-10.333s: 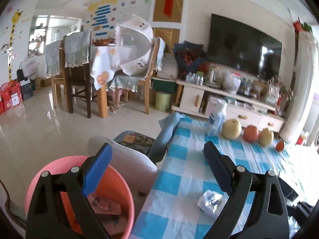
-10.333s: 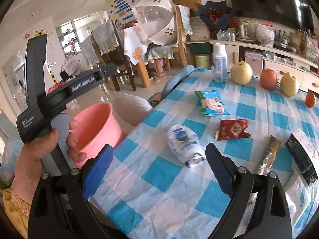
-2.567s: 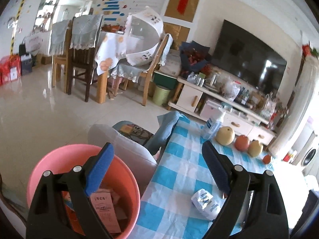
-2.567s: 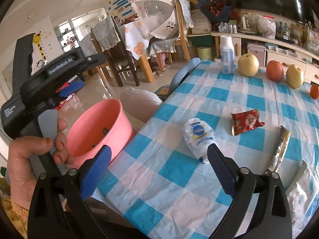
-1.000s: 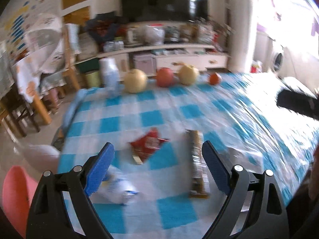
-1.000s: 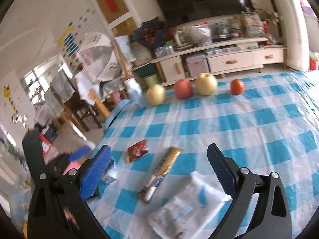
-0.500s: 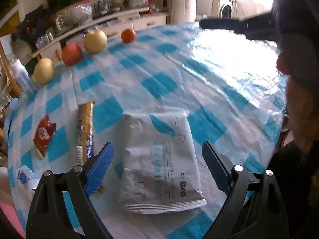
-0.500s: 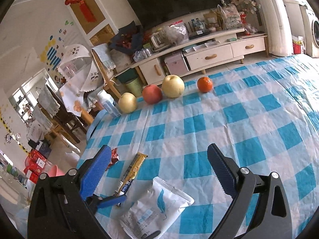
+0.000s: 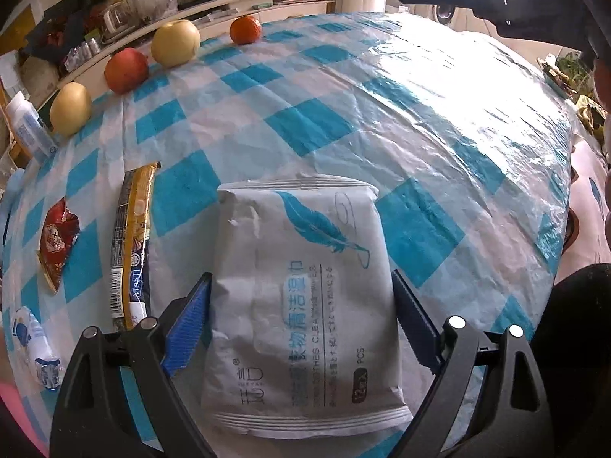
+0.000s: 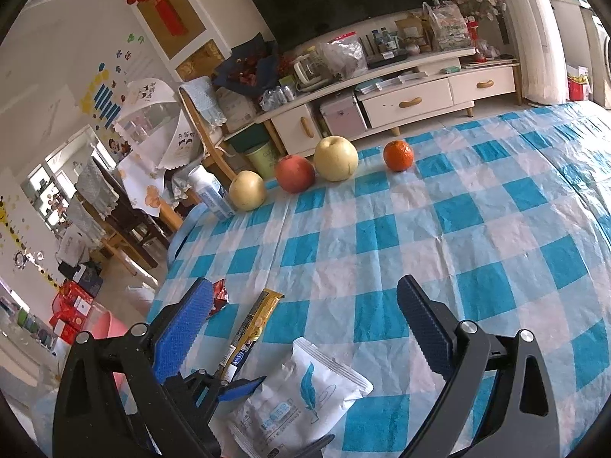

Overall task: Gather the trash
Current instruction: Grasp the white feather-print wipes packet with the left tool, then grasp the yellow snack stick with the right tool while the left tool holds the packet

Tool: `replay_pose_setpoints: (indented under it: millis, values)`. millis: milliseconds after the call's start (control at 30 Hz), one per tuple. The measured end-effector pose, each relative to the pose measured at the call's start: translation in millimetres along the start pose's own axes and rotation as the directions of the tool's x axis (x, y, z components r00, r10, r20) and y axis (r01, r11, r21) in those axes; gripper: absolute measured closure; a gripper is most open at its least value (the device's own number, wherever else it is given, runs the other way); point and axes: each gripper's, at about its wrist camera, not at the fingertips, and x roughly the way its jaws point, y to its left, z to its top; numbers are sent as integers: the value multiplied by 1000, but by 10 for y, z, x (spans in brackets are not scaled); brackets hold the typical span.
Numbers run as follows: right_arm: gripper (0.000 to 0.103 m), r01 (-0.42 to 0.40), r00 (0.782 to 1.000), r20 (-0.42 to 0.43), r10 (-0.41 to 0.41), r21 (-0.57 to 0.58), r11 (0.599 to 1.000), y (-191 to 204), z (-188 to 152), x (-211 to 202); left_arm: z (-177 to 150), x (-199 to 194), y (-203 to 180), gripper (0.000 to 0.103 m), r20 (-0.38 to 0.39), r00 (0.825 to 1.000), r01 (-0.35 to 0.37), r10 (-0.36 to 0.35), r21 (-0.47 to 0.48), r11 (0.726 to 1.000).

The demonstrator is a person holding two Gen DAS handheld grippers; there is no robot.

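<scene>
Left wrist view puts your left gripper (image 9: 299, 328) low in the frame, its blue fingers (image 9: 187, 328) spread wide on either side of the white wipes pack (image 9: 305, 305), which lies flat on the checked worktop (image 9: 420, 114). To the left of it lie a yellow bar wrapper (image 9: 131, 240) and a red wrapper (image 9: 56, 242). Your right gripper (image 10: 301, 332) hangs above the worktop, fingers wide and holding nothing.

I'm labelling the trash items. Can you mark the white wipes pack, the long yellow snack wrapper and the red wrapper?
white wipes pack (image 9: 305, 286), left wrist view, middle of its printed face
long yellow snack wrapper (image 9: 133, 229), left wrist view, mid-length
red wrapper (image 9: 57, 240), left wrist view, centre of the crumpled foil
</scene>
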Motion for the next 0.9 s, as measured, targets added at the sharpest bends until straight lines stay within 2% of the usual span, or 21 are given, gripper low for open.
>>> replay_pose_setpoints:
  millis: [200, 433, 500, 700, 900]
  values:
    - [7, 10, 999, -33, -10, 3, 1000, -13, 18, 97, -3, -28, 11, 25, 20, 1000, 7, -7, -21, 1000]
    - [7, 21, 995, -101, -23, -22, 1000, 15, -12, 308, -12, -88, 156, 27, 49, 997, 66, -60, -114, 991]
    - [7, 26, 994, -107, -29, -31, 999, 28, -16, 340, -19, -144, 246, 27, 66, 993, 103, -94, -149, 983]
    - [7, 46, 996, -81, -47, -13, 999, -27, 30, 342, -67, -377, 513, 27, 125, 988, 113, -87, -219, 969]
    - [7, 37, 990, -140, -34, 18, 999, -52, -26, 514, -138, -635, 838, 27, 184, 982, 94, -41, -289, 953]
